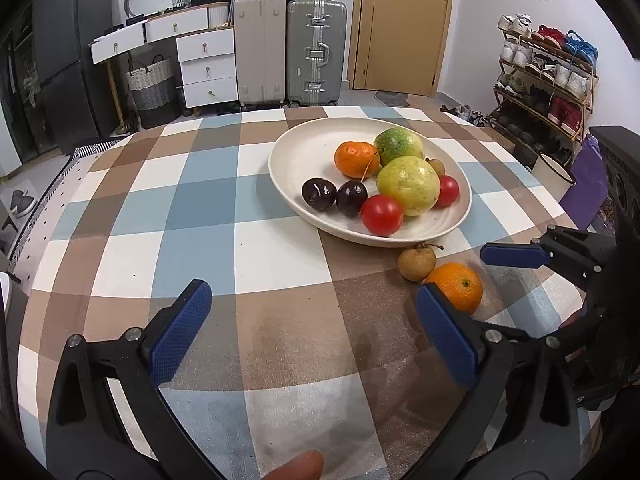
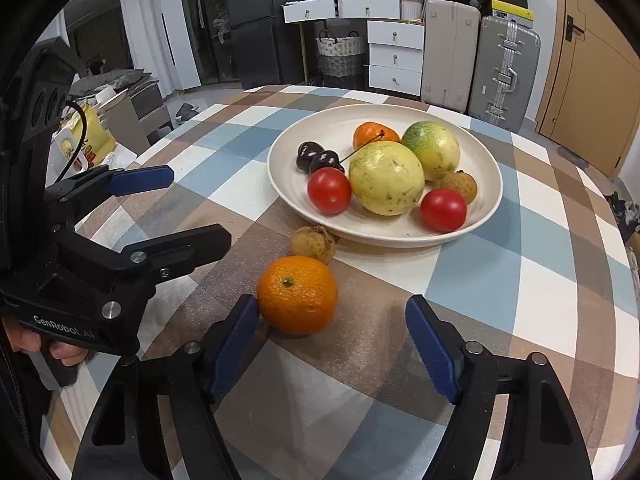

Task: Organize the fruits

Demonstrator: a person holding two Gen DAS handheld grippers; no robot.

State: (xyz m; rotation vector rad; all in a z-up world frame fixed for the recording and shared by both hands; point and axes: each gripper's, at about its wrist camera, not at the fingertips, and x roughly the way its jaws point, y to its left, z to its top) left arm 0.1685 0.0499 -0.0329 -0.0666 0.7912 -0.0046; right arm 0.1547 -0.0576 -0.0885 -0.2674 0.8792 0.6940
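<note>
A cream plate (image 1: 304,148) (image 2: 486,160) on the checked tablecloth holds two yellow-green fruits, a mandarin, two dark cherries, two red tomatoes and a longan. An orange (image 1: 456,286) (image 2: 298,294) and a brown longan (image 1: 417,261) (image 2: 313,243) lie on the cloth just in front of the plate. My left gripper (image 1: 312,312) is open and empty, left of the orange. My right gripper (image 2: 332,328) is open and empty, its left pad almost at the orange, which sits just ahead between the fingers.
The table (image 1: 200,208) has a rounded edge. Suitcases (image 1: 316,52), white drawers (image 1: 206,68) and a door (image 1: 400,24) stand behind it. A shoe rack (image 1: 548,76) is at the right. Boxes and bags (image 2: 100,128) lie beside the table's left.
</note>
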